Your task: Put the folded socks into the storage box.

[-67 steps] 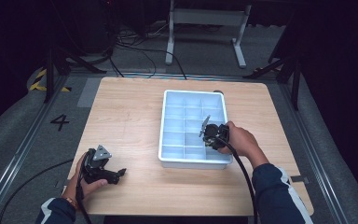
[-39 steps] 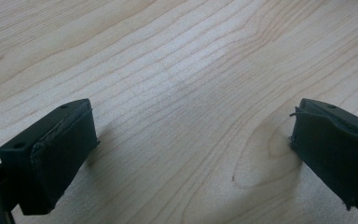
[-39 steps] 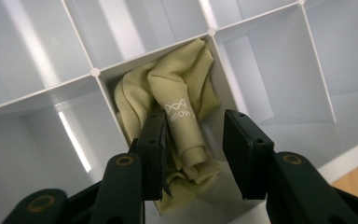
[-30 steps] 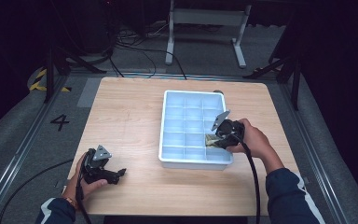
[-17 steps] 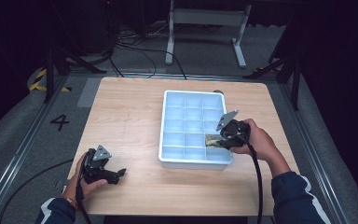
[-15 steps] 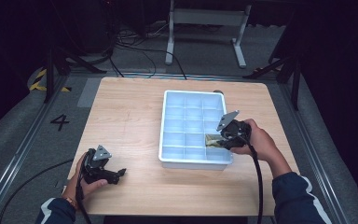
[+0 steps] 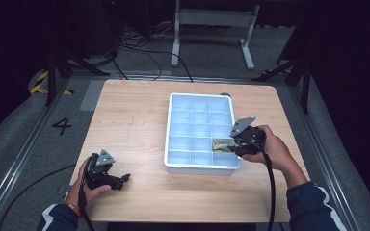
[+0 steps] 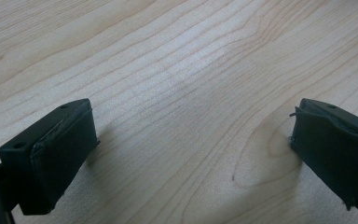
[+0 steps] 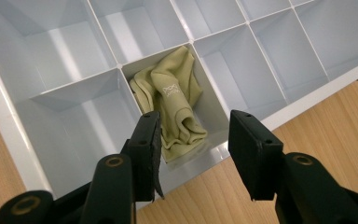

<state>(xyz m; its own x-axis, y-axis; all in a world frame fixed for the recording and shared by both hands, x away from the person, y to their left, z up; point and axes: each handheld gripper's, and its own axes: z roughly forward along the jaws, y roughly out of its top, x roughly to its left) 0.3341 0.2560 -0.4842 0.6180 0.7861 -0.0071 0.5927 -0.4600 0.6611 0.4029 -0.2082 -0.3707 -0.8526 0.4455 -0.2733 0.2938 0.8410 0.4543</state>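
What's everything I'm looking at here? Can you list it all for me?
Table: one, light wood, centre of the high view.
Tray: one, pale blue-white, many compartments, right half of the table.
Cloth: one, yellow-green, crumpled in a compartment on the tray's right side, near its front.
Metal frame: one, grey, on the floor beyond the table.
Left gripper: black, jaws open, resting on the table's front left.
Right gripper: black, jaws just opening, apart from the cloth, at the tray's right rim.

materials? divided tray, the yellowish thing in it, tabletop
Tray: looks like moulded plastic, pale blue-white and semi-glossy; thin walls catch soft highlights.
Cloth: soft knit or microfibre fabric, matte yellow-green; it folds and bunches, with a small printed logo.
Tabletop: wood or wood-look laminate, light with a satin sheen; grain lines and a knot show, so I can't tell which.
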